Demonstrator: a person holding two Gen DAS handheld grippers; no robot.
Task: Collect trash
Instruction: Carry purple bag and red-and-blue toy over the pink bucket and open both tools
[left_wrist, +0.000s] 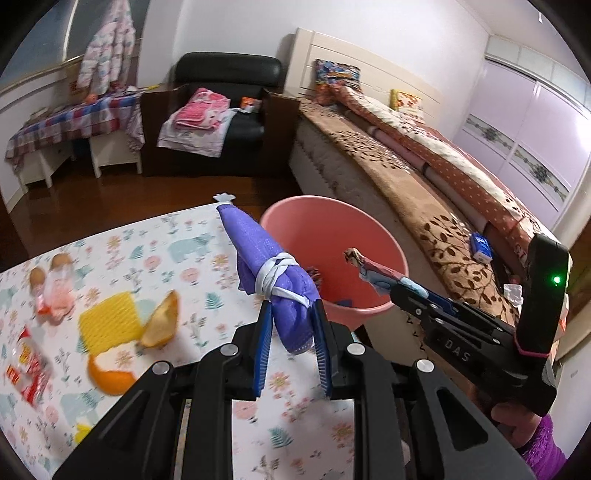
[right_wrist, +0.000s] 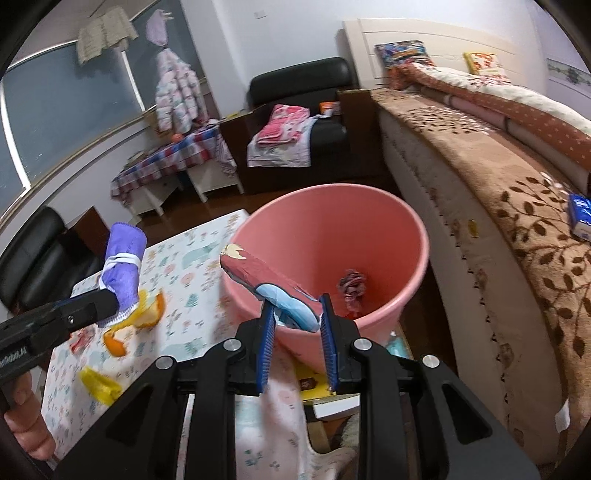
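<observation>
Left wrist view: left gripper (left_wrist: 291, 325) at bottom centre, jaws clamped on a purple rolled cloth (left_wrist: 266, 266) tied w/ a white band; the roll sticks up toward frame centre. Right of it the pink bin (left_wrist: 391, 254) sits mid-frame, just beside the table edge. The right gripper (left_wrist: 397, 291) comes in from the lower right, pinching a crumpled wrapper (left_wrist: 373, 271) w/ red and light-blue print, held above the bin's near rim.

On the table (left_wrist: 192, 258), floral-print cover, lower left of frame: orange peel (left_wrist: 162, 317), a yellow textured piece (left_wrist: 110, 321), a red-and-white packet (left_wrist: 27, 373) at the far left edge, blurred, and a pinkish wrapper (left_wrist: 55, 291) above it. Only this view shows these last two clearly.

Right wrist view: right gripper (right_wrist: 297, 325) at bottom centre, jaws shut on the same wrapper (right_wrist: 266, 280), which overlaps the bin's (right_wrist: 417, 236) near-left rim. This view looks down into the bin, so a small crumpled pink-grey scrap (right_wrist: 351, 286) shows at the bottom; the left view only hints at it. Left gripper (right_wrist: 110, 299) enters at mid-left w/ the purple cloth (right_wrist: 122, 266) above the peel (right_wrist: 147, 314). A bed (right_wrist: 498, 184) fills the right side.
</observation>
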